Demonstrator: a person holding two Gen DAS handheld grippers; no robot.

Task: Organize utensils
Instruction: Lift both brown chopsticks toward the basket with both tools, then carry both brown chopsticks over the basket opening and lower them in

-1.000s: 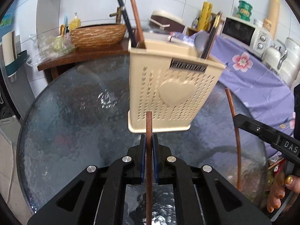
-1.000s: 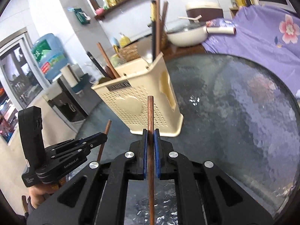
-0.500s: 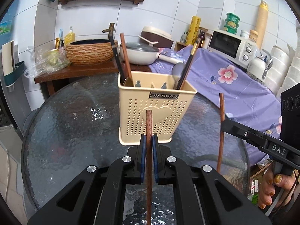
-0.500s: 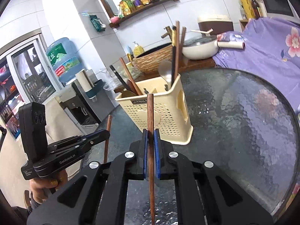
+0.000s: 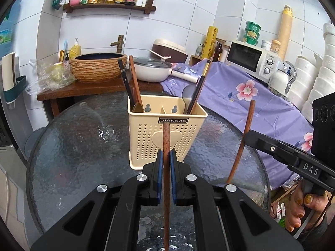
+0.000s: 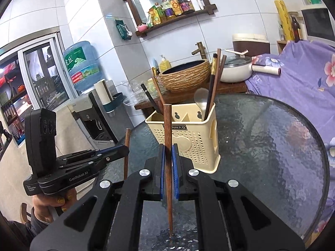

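Left claw (image 5: 166, 167) clamps one upright brown chopstick (image 5: 166, 156); right claw (image 6: 168, 167) clamps another chopstick (image 6: 168, 156); the cream utensil holder (image 5: 167, 133) stands at 12 o'clock on the glass surface (image 5: 79, 146)

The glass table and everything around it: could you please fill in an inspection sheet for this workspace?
Surface: round textured glass table, bare apart from the holder.
Job's things: cream utensil holder upright on the table, with dark chopsticks and a spoon standing in it; one brown chopstick in the left gripper, another chopstick in the right.
Clutter: nothing seen on the table.
Grippers: left gripper and right gripper each shut on a chopstick, short of the holder.
Cables: nothing seen.
Surroundings: basin, pan, microwave, purple floral cloth, water bottle.
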